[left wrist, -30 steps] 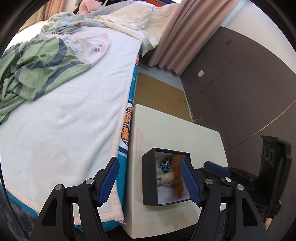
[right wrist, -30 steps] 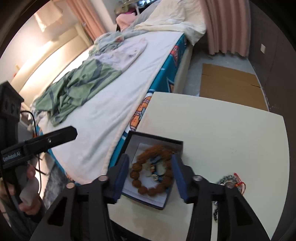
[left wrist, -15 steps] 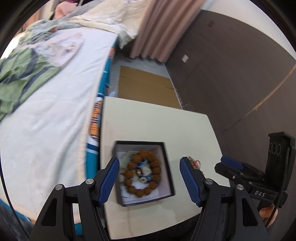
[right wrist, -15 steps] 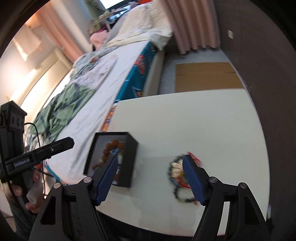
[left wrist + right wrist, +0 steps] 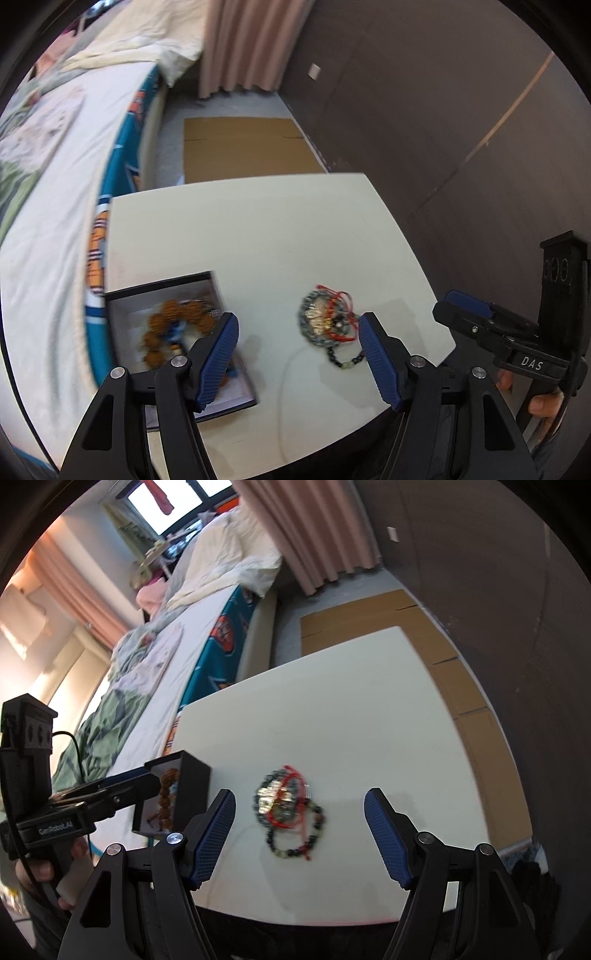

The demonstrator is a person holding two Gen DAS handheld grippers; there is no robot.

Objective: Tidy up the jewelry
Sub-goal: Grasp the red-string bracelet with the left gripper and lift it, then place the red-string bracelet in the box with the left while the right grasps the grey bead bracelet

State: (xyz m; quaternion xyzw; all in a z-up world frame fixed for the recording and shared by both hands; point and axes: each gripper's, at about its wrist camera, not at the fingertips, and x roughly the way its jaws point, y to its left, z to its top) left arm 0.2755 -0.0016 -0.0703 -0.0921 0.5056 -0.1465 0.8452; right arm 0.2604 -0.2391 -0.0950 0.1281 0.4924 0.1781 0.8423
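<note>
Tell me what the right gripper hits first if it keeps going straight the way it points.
Most likely the tangled pile of bracelets on the white table, centred ahead of the open right gripper; depth is unclear.

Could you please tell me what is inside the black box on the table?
Inside the black box lies a brown bead bracelet on a white lining, with something small and blue in its ring. The left claw's finger hides the box's near right corner, and blur hides finer detail.
</note>
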